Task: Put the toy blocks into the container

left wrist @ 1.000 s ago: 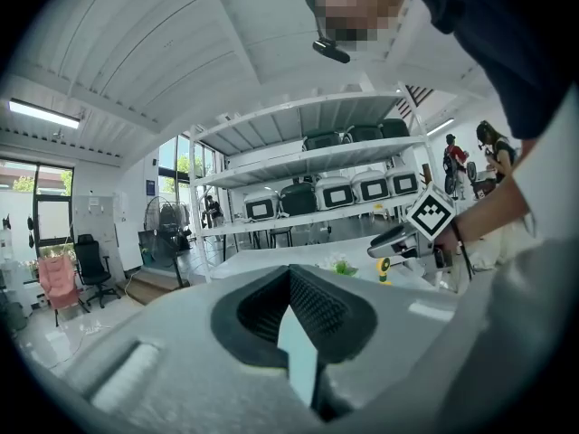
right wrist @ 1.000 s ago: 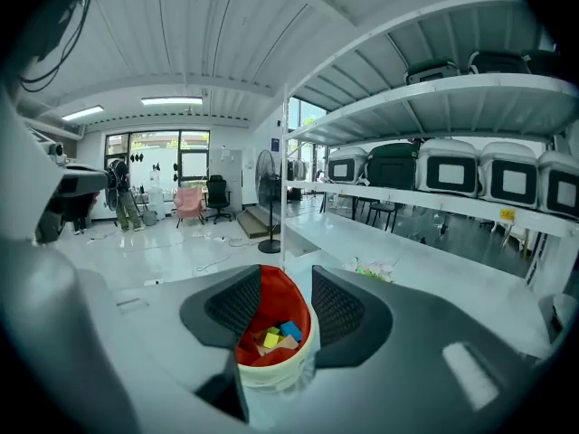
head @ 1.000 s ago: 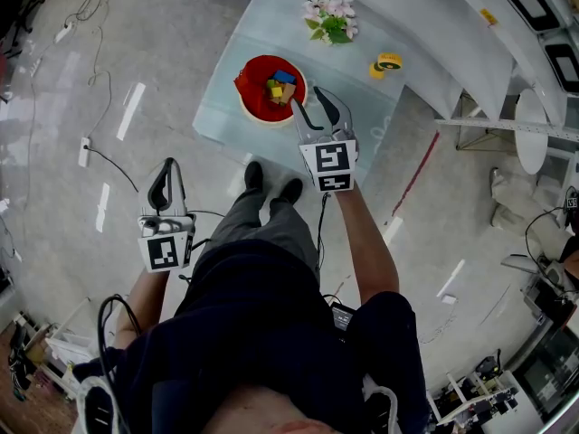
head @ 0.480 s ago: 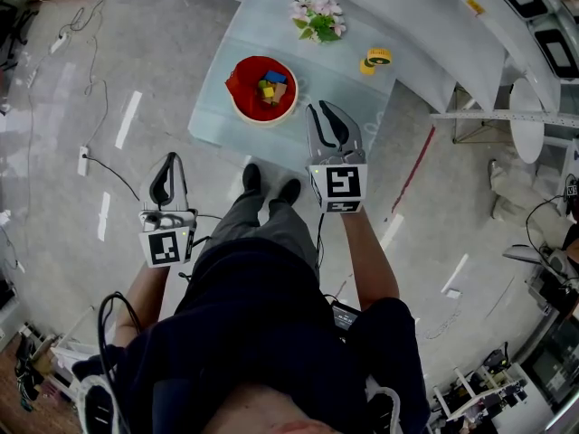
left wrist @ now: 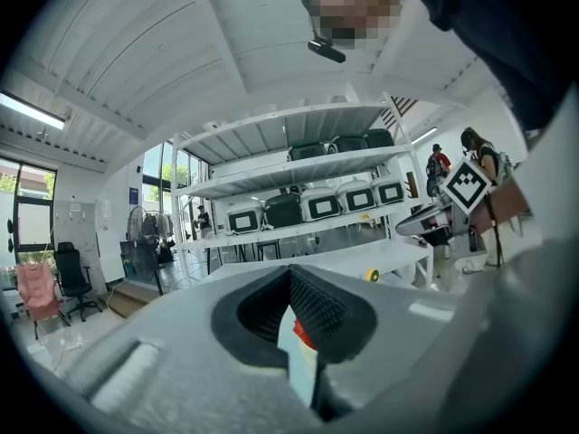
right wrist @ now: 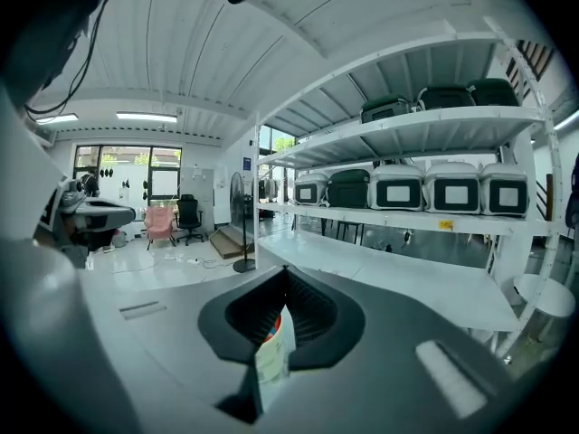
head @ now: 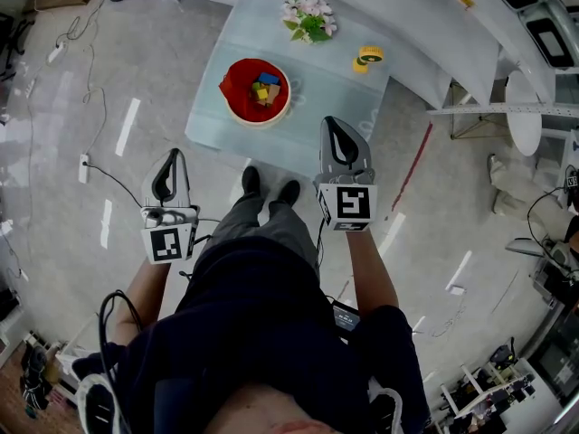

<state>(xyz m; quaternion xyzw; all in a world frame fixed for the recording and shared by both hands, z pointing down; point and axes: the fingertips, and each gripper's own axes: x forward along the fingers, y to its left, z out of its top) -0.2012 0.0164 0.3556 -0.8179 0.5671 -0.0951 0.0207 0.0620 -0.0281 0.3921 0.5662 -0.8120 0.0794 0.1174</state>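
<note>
Toy blocks (head: 262, 89) sit in the red bowl (head: 232, 108) on the surface (head: 317, 75), upper centre; your right claw (head: 336, 128) has just closed empty and drawn back, so loading looks done.

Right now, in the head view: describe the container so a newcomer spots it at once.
Find the pale blue table ahead of the person's shoes. On its left part sits a round bowl holding coloured blocks. It is the only red thing there; the flowers and the yellow roll are smaller.
</note>
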